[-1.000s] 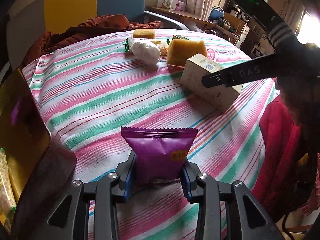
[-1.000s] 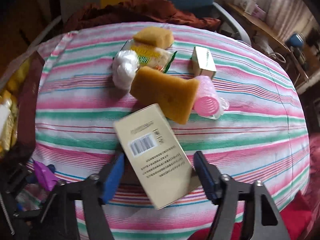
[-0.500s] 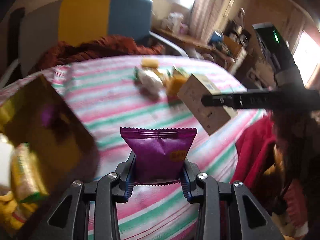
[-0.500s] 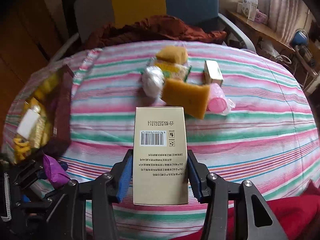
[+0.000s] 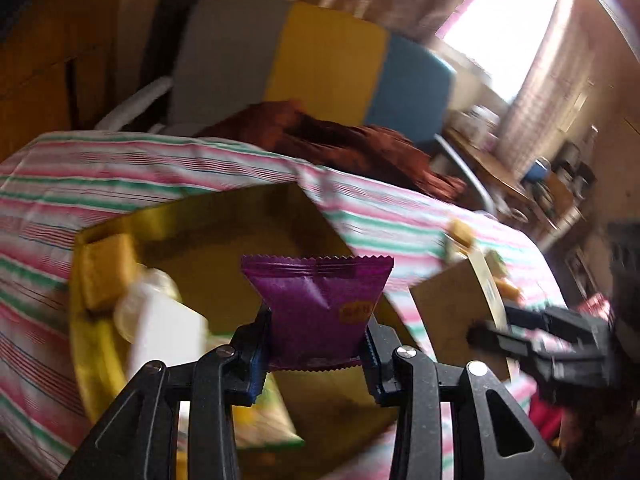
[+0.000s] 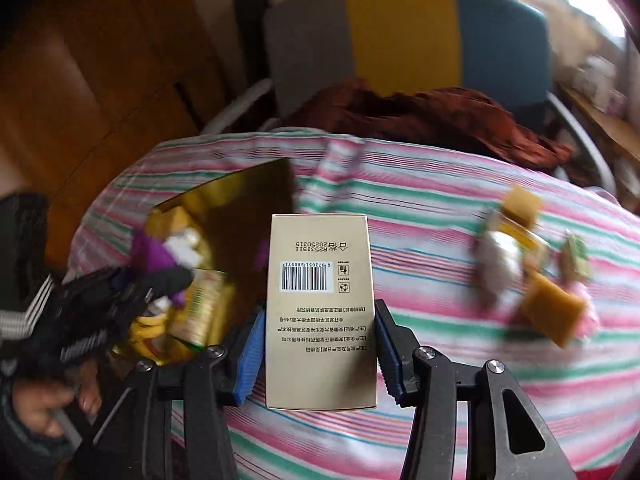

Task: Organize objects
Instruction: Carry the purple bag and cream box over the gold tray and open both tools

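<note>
My left gripper [image 5: 316, 354] is shut on a purple snack packet [image 5: 318, 308] and holds it above the open gold box [image 5: 224, 236]. The box holds a yellow sponge [image 5: 106, 276], a white bottle [image 5: 160, 324] and a green-yellow packet [image 5: 260, 424]. My right gripper [image 6: 318, 354] is shut on a tan carton with a barcode [image 6: 320, 308], held upright just right of the gold box [image 6: 248, 196]. The left gripper with the purple packet [image 6: 150, 250] shows at the left of the right wrist view. The carton [image 5: 456, 312] and right gripper [image 5: 540, 344] show at the right of the left wrist view.
A striped cloth [image 6: 440, 216] covers the round table. A blurred group of sponges [image 6: 552, 312], a white bundle [image 6: 498, 264] and packets lies at its right. A grey, yellow and blue chair [image 6: 404, 36] with a brown cloth [image 6: 424, 112] stands behind.
Both grippers swung left towards the gold box. The purple packet now hangs over the box opening, and the carton has come up beside the box.
</note>
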`<state>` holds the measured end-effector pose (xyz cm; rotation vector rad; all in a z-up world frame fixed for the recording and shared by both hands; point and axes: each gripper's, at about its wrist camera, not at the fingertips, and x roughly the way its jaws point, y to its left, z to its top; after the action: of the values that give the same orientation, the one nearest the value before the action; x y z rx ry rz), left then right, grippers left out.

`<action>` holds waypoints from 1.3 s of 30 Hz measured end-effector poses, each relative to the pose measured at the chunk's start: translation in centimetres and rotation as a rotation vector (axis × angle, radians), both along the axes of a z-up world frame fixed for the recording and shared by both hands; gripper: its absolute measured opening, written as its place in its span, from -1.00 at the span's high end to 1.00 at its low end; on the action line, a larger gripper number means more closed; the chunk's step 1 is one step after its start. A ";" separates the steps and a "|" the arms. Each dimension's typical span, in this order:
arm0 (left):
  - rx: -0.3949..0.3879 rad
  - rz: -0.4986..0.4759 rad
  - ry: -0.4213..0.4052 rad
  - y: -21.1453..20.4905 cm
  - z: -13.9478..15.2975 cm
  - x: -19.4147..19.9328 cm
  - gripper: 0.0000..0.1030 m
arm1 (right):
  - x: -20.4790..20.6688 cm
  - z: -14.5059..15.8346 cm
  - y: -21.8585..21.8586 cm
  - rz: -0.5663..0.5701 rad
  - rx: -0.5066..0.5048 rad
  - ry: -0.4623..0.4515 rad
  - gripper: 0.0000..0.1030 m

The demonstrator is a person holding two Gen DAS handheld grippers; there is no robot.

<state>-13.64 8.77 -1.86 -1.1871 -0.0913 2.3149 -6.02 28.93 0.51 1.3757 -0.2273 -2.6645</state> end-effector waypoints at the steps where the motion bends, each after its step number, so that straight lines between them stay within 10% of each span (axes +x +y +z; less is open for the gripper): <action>1: -0.003 0.014 -0.009 -0.5 -0.1 -1.1 0.25 | -0.7 -0.3 -0.6 0.014 0.002 -0.003 0.02; 18: 0.005 0.219 -0.060 -6.5 -2.2 -4.1 -0.03 | -12.7 -1.7 -7.4 0.038 0.063 -0.016 -0.10; 27: -0.045 0.235 0.041 -7.3 -1.4 0.8 -0.04 | -8.5 -2.1 -7.9 0.029 0.126 0.049 -0.52; 31: -0.063 0.241 0.084 -7.1 -0.8 2.7 -0.04 | -5.5 -1.3 -8.6 0.009 0.231 0.159 -1.00; 39: -0.100 0.226 0.156 -6.1 0.3 6.0 -0.05 | -2.1 -0.4 -8.4 -0.027 0.284 0.225 -0.99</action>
<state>-7.65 2.64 -1.55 -1.0869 -0.0561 2.6292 -8.14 20.55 0.13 1.1268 0.1645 -2.9318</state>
